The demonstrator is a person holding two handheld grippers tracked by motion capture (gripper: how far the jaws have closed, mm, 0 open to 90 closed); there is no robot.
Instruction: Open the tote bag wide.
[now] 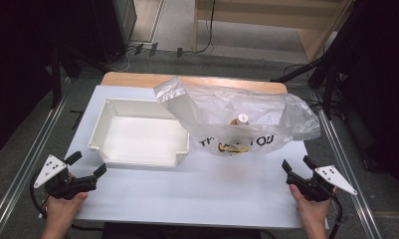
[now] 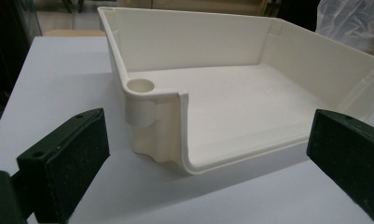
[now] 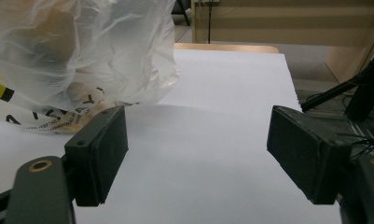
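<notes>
Here, one smooth white plastic tray [image 1: 137,137] and one crinkled clear plastic bag [image 1: 237,117] are sitting beyond two gaping, empty grippers, left gripper [image 1: 87,165] and right gripper [image 1: 297,166].

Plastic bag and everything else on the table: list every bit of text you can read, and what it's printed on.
"TH... YOU": black print on the plastic bag, middle letters lost in the folds; probably "THANK YOU", not certain.
"...AY": upside-down black letters on the bag in the right gripper view, partial and creased.
Bottle inside the bag: any label too blurred to read.
White tray: no text.
</notes>
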